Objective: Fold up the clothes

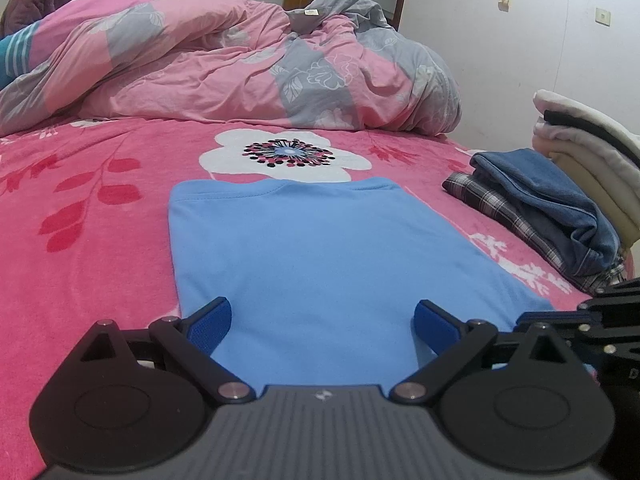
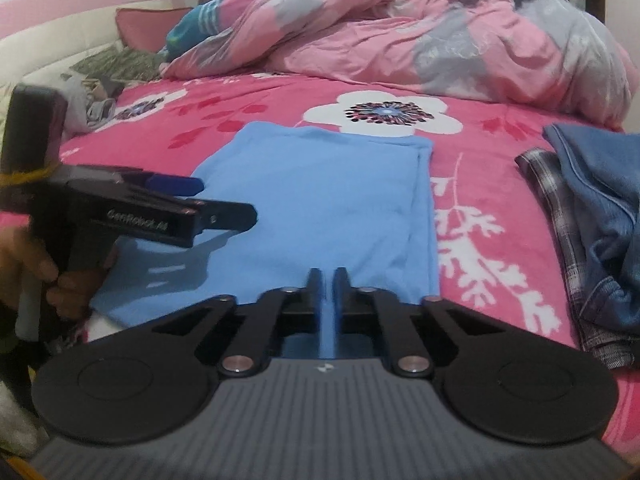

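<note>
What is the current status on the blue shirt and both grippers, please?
Left gripper open above shirt's near edge. Right gripper shut, fabric between its fingers. Blue shirt flat, sides folded in. Jeans pile off to the right, clear.

My own gripper body hides the near hem of the light blue cotton shirt. The folded dark blue denim jeans run off the right edge.

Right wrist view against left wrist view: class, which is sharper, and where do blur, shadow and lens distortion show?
Left wrist view: sharper; the blue shirt is crisp, and the fisheye bows the bed. Right wrist view: softer; the left gripper is smeared and casts a shadow on the shirt; dark corners frame both.
</note>
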